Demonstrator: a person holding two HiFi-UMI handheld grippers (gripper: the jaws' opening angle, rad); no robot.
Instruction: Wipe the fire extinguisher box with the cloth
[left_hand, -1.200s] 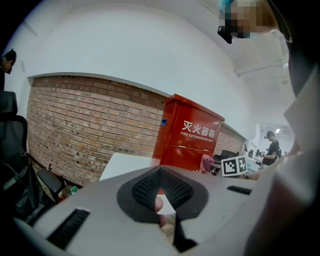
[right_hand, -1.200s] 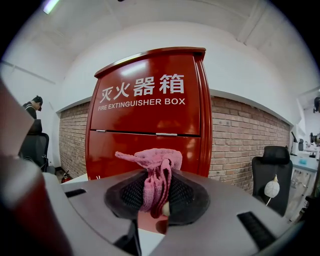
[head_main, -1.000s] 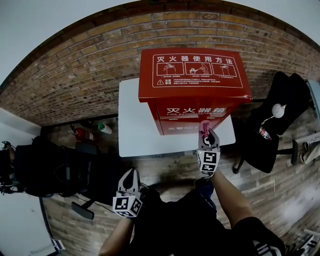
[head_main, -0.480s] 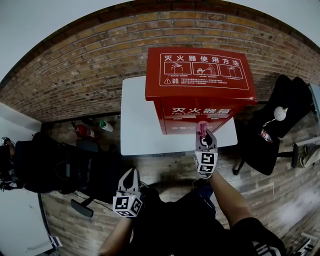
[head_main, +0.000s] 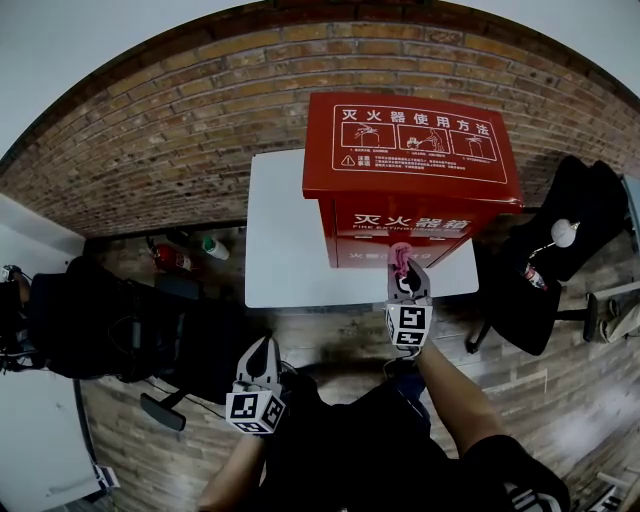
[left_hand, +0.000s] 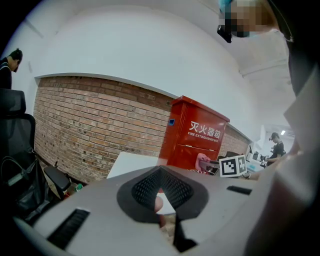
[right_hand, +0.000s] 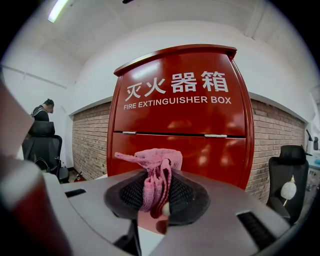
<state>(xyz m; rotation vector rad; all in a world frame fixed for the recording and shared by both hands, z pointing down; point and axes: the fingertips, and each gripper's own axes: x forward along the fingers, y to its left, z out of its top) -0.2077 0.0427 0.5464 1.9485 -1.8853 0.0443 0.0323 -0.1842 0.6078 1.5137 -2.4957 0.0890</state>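
1. Start from the fire extinguisher box (head_main: 415, 190), upright on the white table (head_main: 285, 240) with its red front door facing out. Plan on long strokes across that front, working from the top edge down.
2. Hold the right gripper (head_main: 408, 270) square to the box front, level with its lower panel. Looks close, can't tell if touching yet. Ease in till the fabric flattens, not the jaw tips.
3. Park the left gripper (head_main: 262, 358) well back from the box, low and to its left, jaws together on nothing. Probably handy later for bracing the box side.
4. Mind the pink cloth (right_hand: 155, 172), clamped tight in the right jaws, with only a bunched tuft poking toward the box. Lead with that tuft and press lightly.
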